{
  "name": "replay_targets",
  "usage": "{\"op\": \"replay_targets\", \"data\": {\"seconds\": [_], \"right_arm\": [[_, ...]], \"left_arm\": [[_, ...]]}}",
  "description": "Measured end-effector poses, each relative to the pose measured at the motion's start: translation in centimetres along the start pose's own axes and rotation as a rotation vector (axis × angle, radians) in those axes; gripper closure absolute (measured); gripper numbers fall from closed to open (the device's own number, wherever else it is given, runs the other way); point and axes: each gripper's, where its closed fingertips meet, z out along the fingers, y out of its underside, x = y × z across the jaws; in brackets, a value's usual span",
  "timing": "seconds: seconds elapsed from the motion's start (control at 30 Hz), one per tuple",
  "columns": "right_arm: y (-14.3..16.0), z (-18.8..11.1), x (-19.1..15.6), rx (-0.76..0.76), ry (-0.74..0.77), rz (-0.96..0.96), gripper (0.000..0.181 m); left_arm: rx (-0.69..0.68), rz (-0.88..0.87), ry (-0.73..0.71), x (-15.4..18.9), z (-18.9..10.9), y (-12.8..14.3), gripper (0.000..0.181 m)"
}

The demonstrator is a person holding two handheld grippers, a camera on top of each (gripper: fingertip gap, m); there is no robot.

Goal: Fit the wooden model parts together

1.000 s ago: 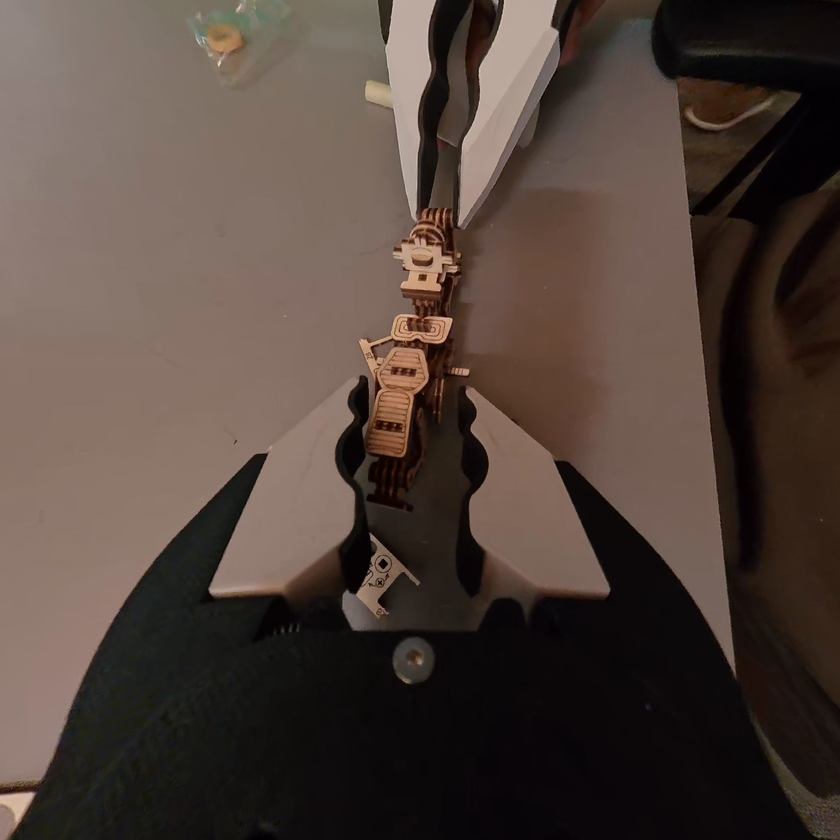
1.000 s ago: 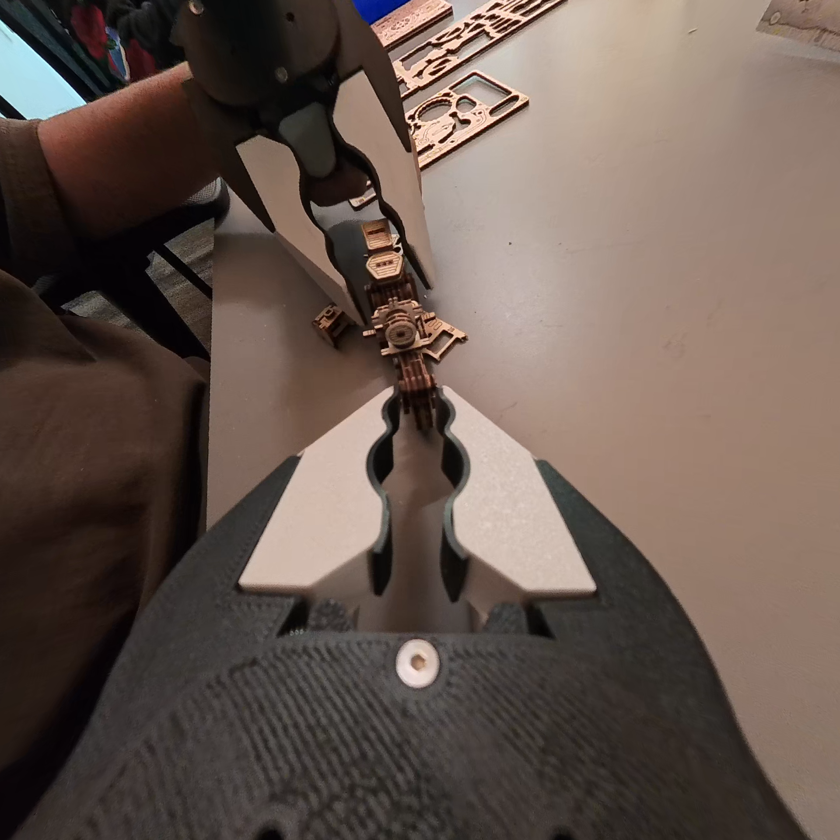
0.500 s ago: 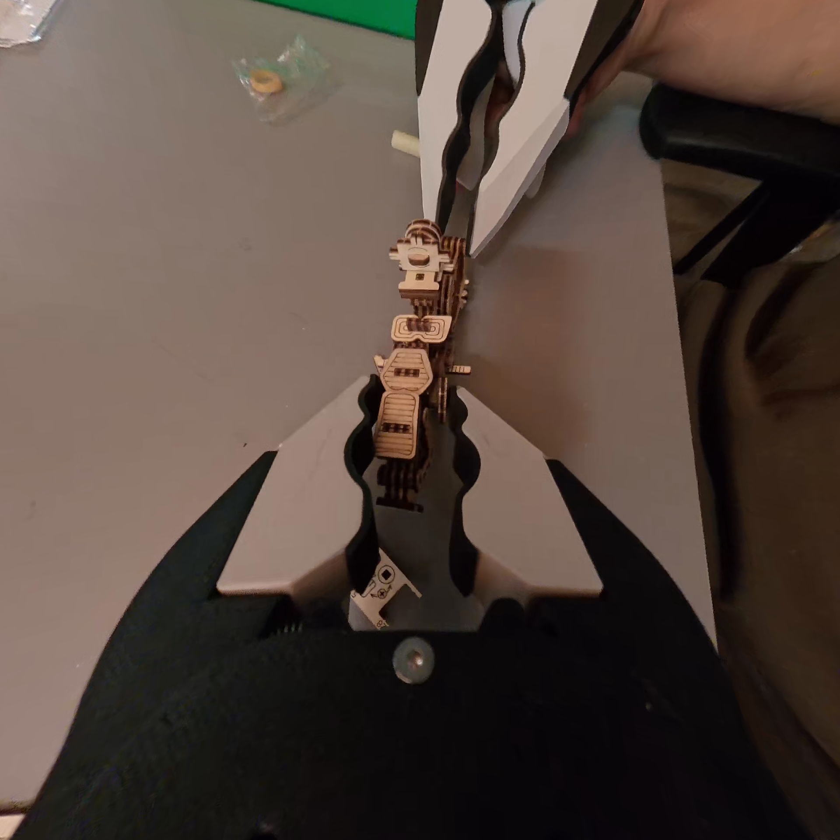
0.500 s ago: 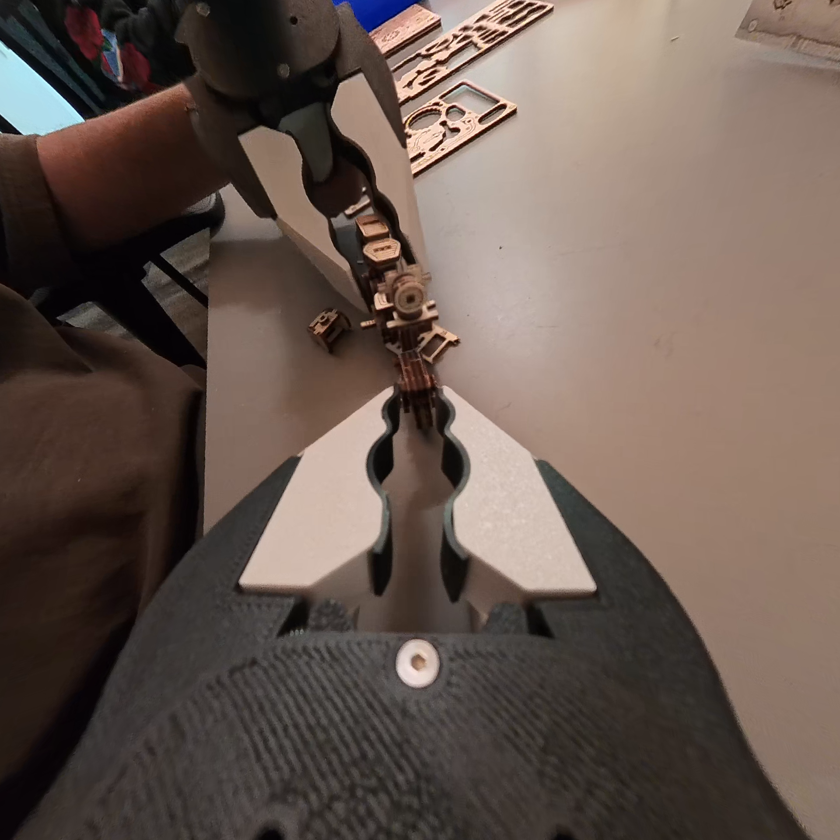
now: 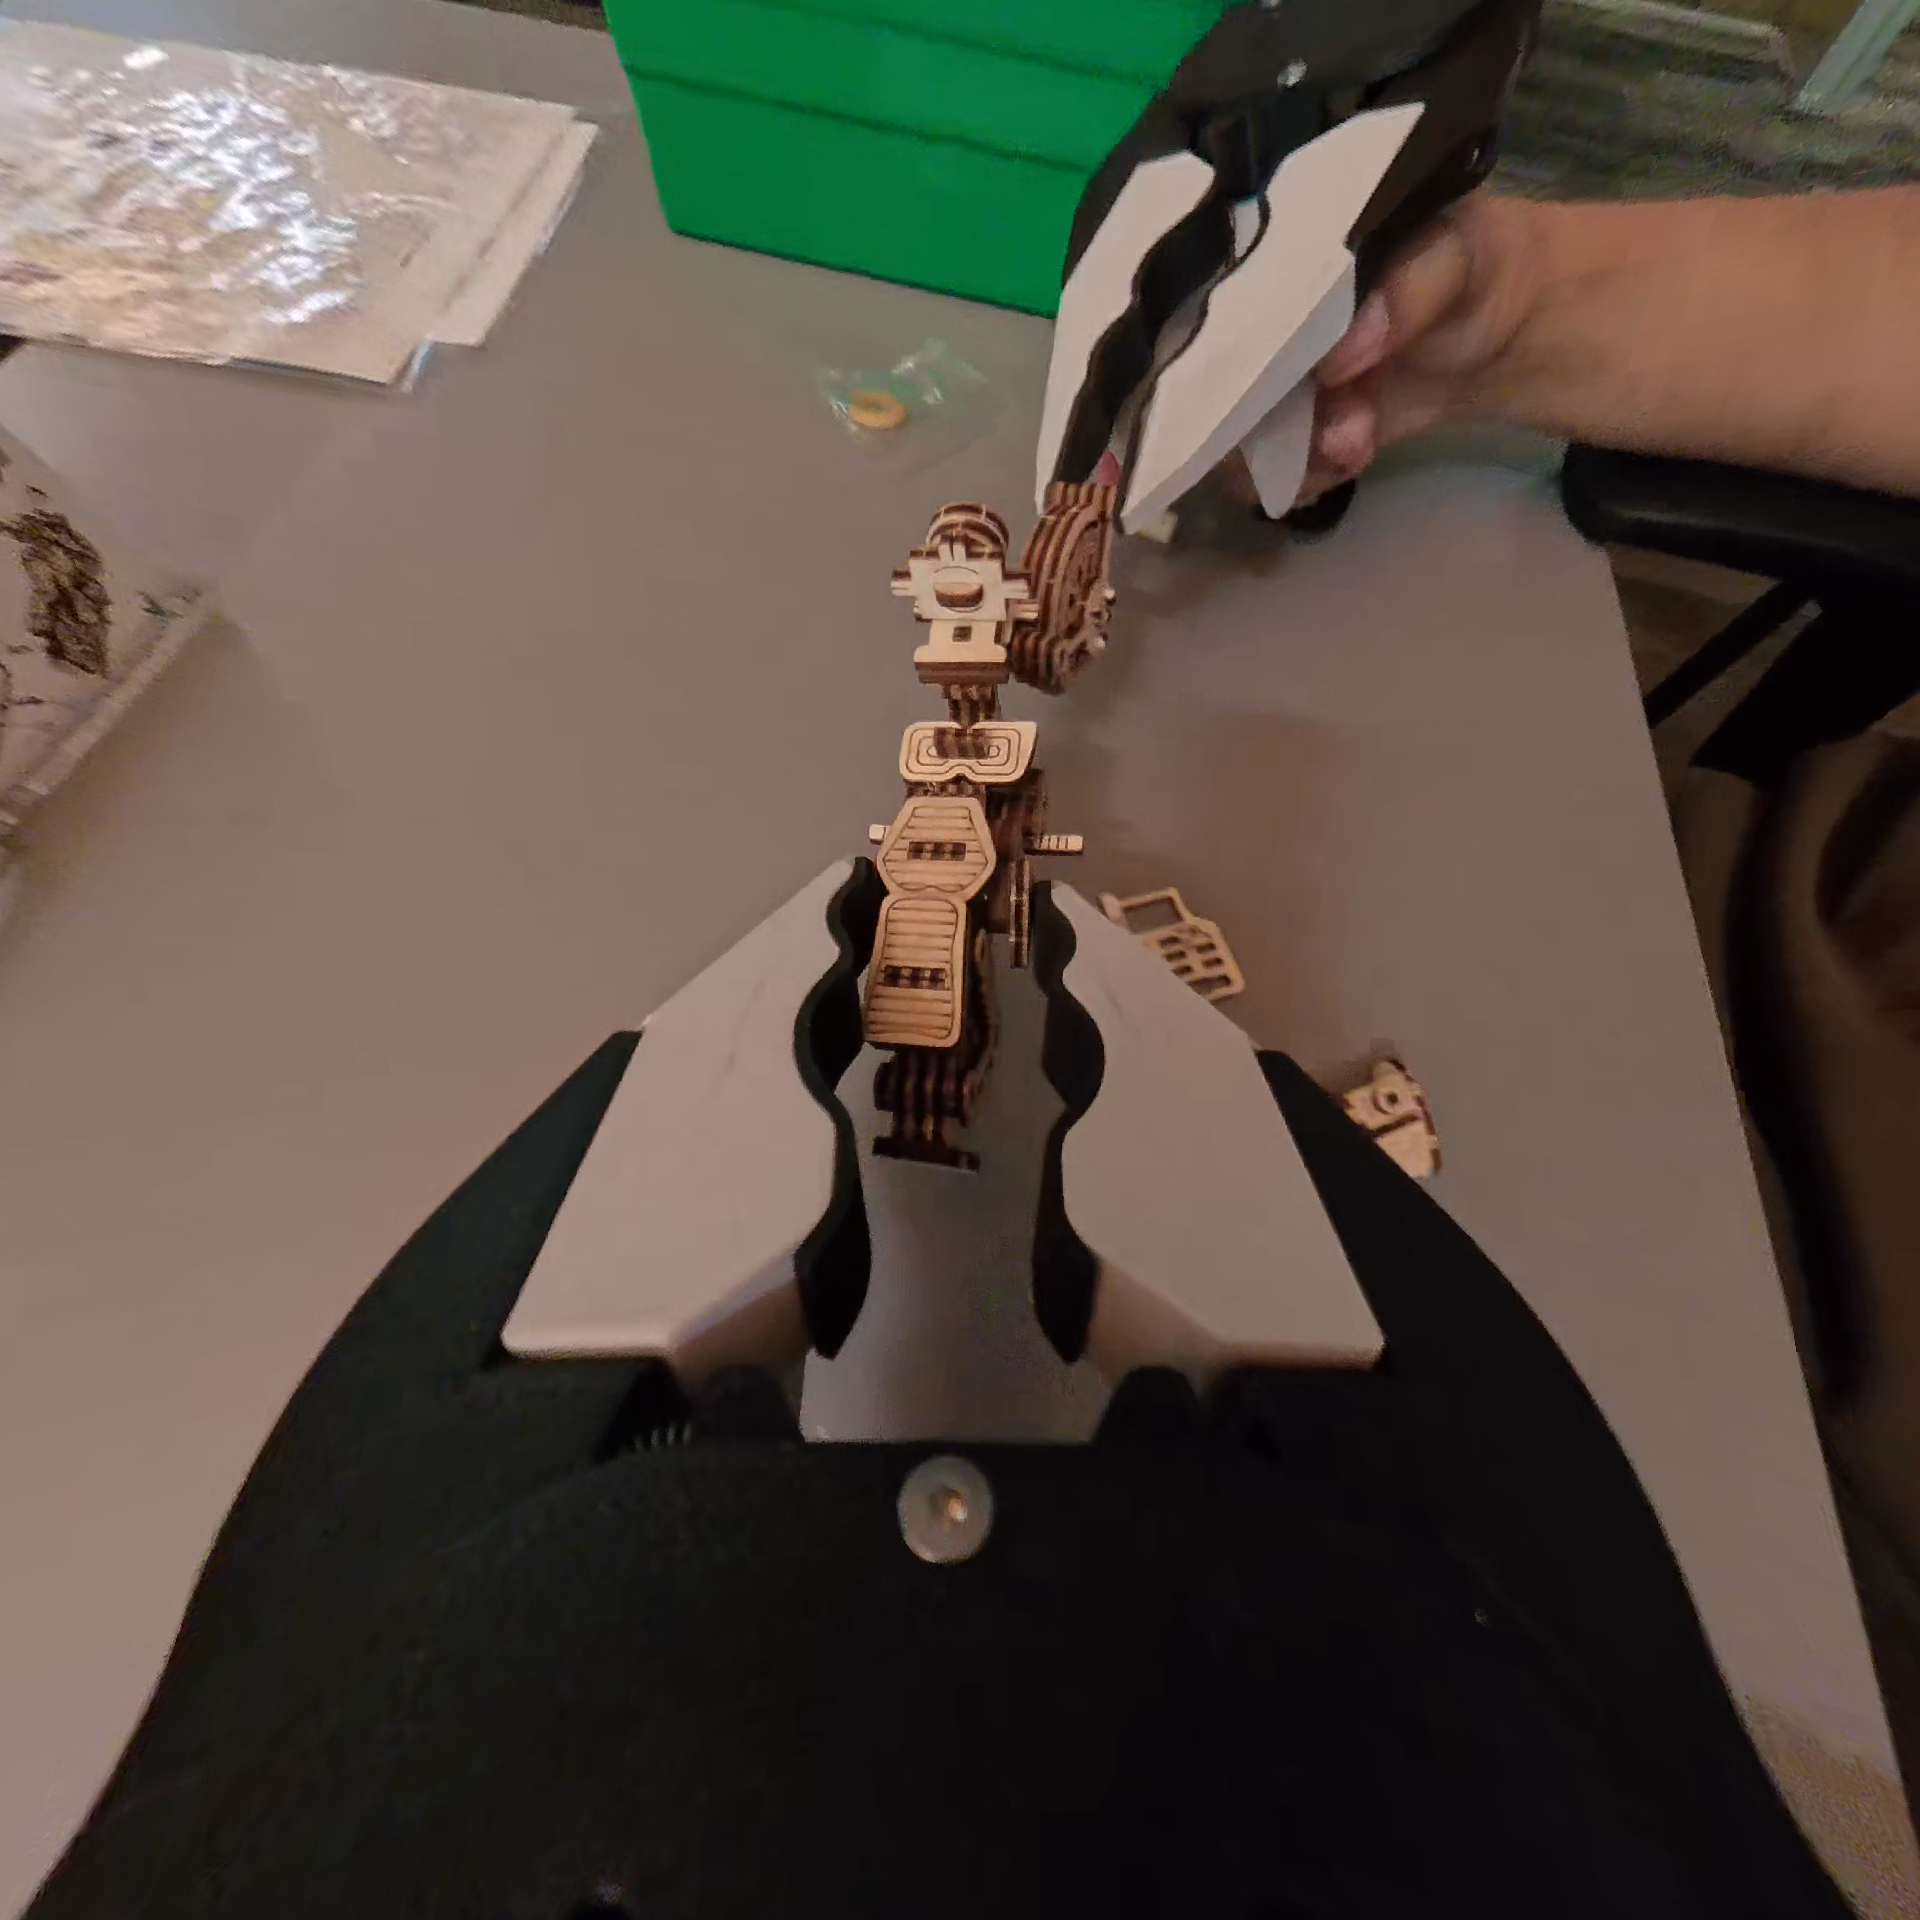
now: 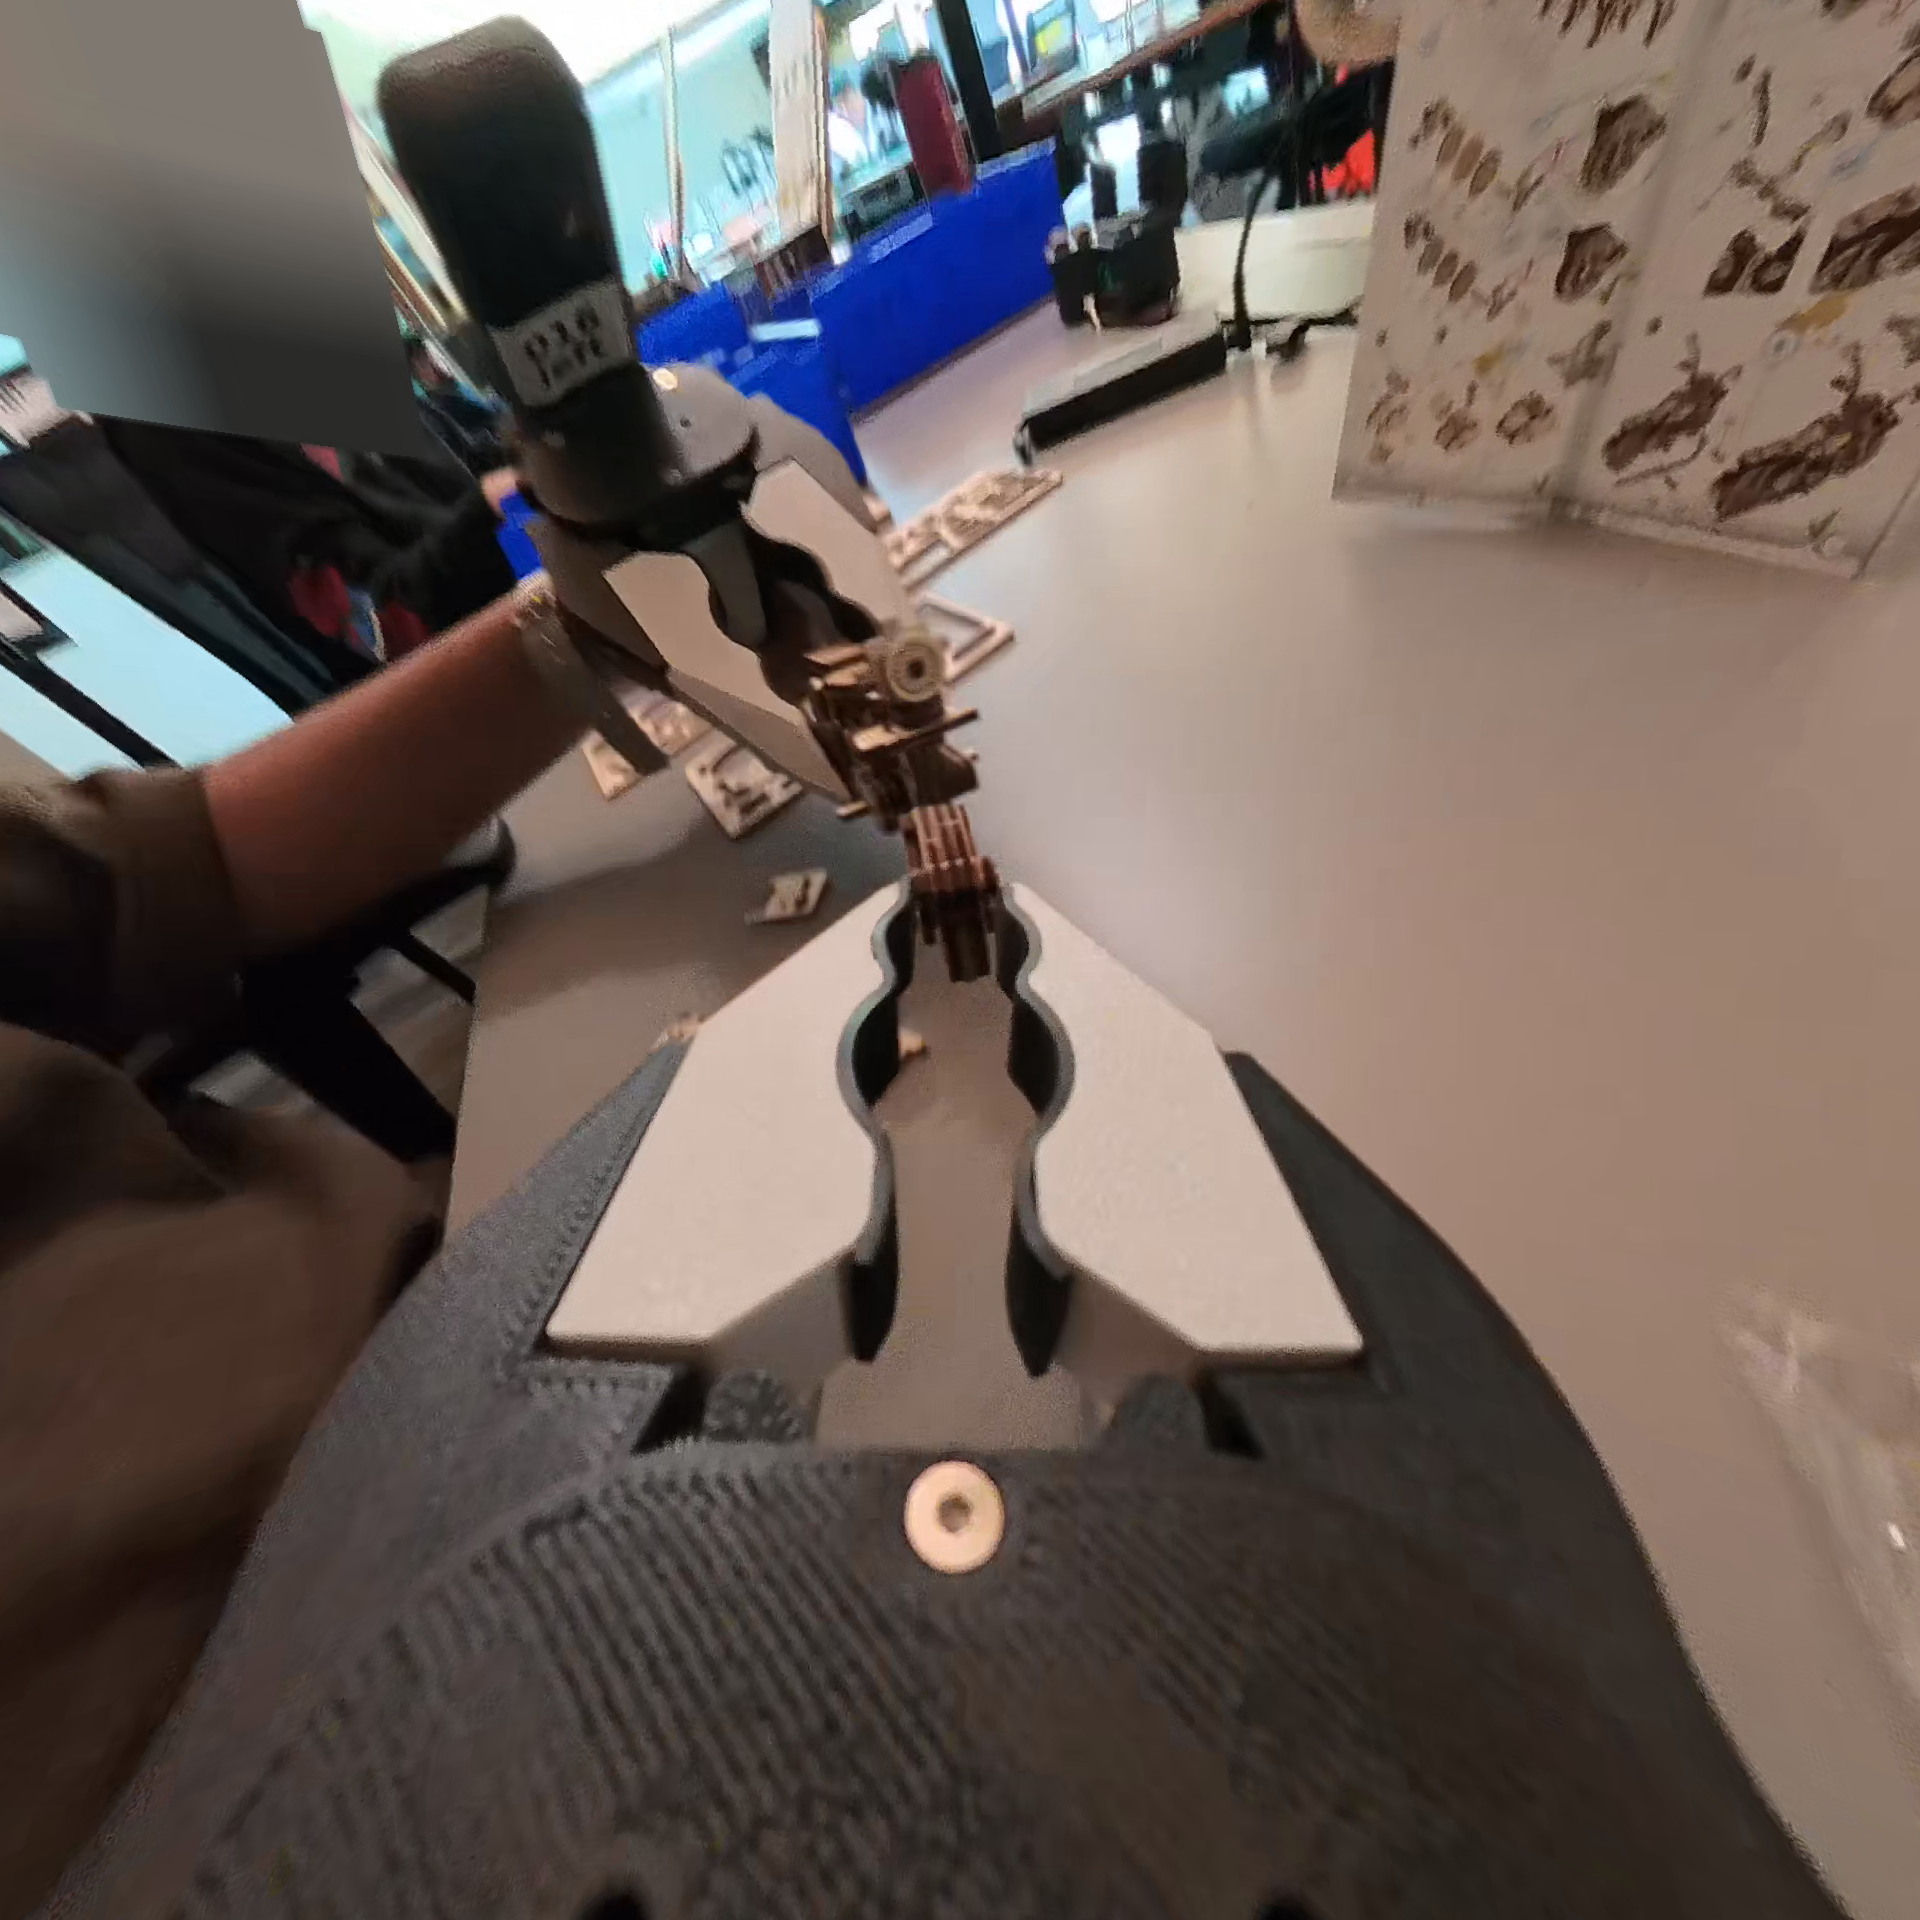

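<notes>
A wooden motorcycle model (image 5: 940,862) is held above the grey table (image 5: 416,727) between both grippers. My left gripper (image 5: 951,935) is shut on the model's rear, with the seat plates showing between its fingers. My right gripper (image 5: 1086,499) comes in from the upper right and is shut on the model's front wheel (image 5: 1070,592). In the right wrist view the right gripper (image 6: 951,914) pinches the layered wheel (image 6: 951,894), and the left gripper (image 6: 831,727) holds the model's far end (image 6: 904,707).
A flat wooden part (image 5: 1174,940) and a small wooden block (image 5: 1392,1112) lie near the table's right edge. A green box (image 5: 883,135), a small bag with a ring (image 5: 883,410) and plastic-wrapped sheets (image 5: 260,187) lie farther back. An upright instruction sheet (image 6: 1662,260) stands at the right. One gripper's finger ends stand about 9 cm off the other's.
The left gripper's fingers have closed in on the model's rear. Both grippers have lifted the model off the table, and both views have tilted upward.
</notes>
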Motion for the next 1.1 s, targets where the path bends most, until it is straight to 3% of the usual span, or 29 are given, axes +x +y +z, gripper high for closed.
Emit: {"op": "replay_targets", "data": {"seconds": [0.13, 0.27, 0.5, 0.7, 1.1], "right_arm": [[-1.3, 2.1, 2.3, -0.048, 0.096, -0.048, 0.168], [-1.5, 3.6, 1.8, -0.08, 0.079, -0.053, 0.168], [1.7, 1.7, 0.4, -0.143, -0.006, -0.029, 0.168], [1.5, 1.5, 0.7, -0.115, -0.098, 0.044, 0.168], [2.3, 2.4, 0.1, -0.161, -0.088, 0.026, 0.168]], "left_arm": [[0.015, -0.058, 0.06, -1.7, -0.1, -1.1, 0.153], [-0.022, -0.059, 0.05, -1.7, -0.8, 0.1, 0.152], [-0.065, -0.096, 0.087, -1.1, -1.2, 3.2, 0.153], [-0.072, -0.078, 0.139, -0.2, -0.5, 3.4, 0.153], [-0.028, -0.107, 0.178, 0.1, -0.2, 3.2, 0.153]]}}
